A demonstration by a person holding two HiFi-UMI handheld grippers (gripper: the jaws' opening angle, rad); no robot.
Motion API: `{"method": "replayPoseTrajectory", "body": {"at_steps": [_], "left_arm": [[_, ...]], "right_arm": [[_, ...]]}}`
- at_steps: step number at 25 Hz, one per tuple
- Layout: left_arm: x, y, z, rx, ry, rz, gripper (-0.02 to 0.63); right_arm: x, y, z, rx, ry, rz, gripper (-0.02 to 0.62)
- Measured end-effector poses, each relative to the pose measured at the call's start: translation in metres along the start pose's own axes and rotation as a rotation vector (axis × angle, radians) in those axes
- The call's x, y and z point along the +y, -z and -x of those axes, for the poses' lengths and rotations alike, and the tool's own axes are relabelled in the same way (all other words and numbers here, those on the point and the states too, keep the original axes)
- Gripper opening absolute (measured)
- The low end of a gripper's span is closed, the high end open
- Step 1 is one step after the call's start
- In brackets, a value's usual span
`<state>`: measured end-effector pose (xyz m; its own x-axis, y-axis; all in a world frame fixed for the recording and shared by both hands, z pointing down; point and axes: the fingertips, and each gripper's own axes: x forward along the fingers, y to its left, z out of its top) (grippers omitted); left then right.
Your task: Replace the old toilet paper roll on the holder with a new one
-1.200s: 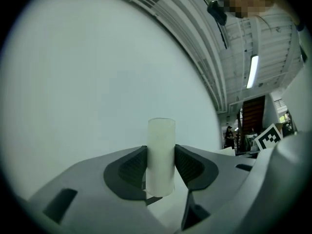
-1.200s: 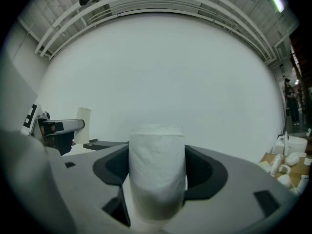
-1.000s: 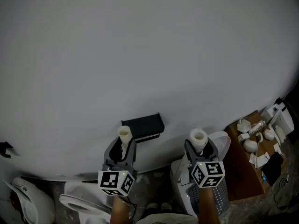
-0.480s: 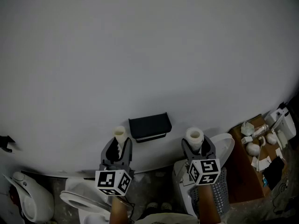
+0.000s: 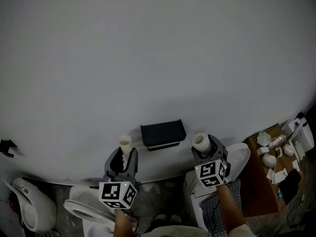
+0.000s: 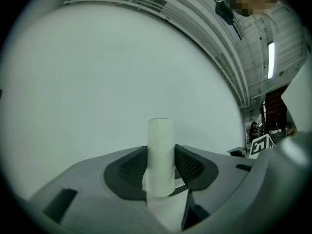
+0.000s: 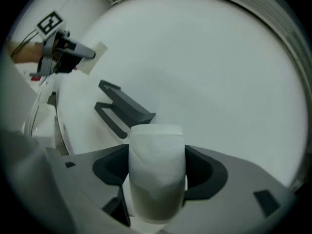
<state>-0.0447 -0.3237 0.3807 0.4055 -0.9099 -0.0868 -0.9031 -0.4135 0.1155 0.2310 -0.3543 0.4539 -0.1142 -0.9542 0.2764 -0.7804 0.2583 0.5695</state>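
A big white wall (image 5: 148,43) is filling most of the head view. Low on the left, a white toilet (image 5: 81,209) is sitting by the wall. On the right side, a brown table (image 5: 254,181) is standing with many small white things lying on it.

A black paper holder (image 5: 163,132) is hanging on the wall. It is sitting between the two grippers. In the right gripper view the holder (image 7: 124,108) is showing a flat lid on top and a bar under it.

The left gripper (image 5: 124,157) is pointing at the wall on the left side of the holder, not touching it. Its jaws are squeezing the old roll (image 5: 125,143), which is just a thin bare tube. In the left gripper view the tube (image 6: 161,145) is standing straight up, with a dark pad pressing on each side.

The right gripper (image 5: 205,149) is pointing at the wall just to the right of the holder. Its jaws are standing wide and hugging the new roll (image 5: 200,141), which is fat and white. In the head view this roll is leaning over toward the holder but not touching it. In the right gripper view the new roll (image 7: 156,165) is filling the space between the pads.
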Motion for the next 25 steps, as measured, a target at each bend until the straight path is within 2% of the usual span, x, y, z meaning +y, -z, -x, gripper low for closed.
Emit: {"method": "replayPoseTrajectory", "body": {"at_steps": [3,8,10,12,16,25], "left_arm": [[0.003,-0.003,0.004,-0.006,-0.007,-0.005,0.178],[0.004,-0.007,0.007,-0.014,-0.013,-0.023,0.178],[0.003,-0.008,0.007,-0.013,-0.011,-0.033,0.178],[0.002,-0.010,0.008,-0.012,-0.010,-0.046,0.178],[0.003,-0.011,0.008,-0.013,-0.016,-0.057,0.178],[0.011,-0.011,0.014,-0.005,-0.035,-0.057,0.178]], "right_arm": [[0.006,0.007,-0.012,0.038,-0.011,0.255,0.310],[0.020,0.026,-0.031,0.125,-0.016,0.758,0.310],[0.026,0.035,-0.038,0.153,-0.029,0.899,0.310],[0.029,0.040,-0.042,0.164,-0.042,0.919,0.310],[0.031,0.037,-0.047,0.158,-0.045,0.859,0.310],[0.051,0.025,-0.059,0.126,-0.065,0.887,0.310]]}}
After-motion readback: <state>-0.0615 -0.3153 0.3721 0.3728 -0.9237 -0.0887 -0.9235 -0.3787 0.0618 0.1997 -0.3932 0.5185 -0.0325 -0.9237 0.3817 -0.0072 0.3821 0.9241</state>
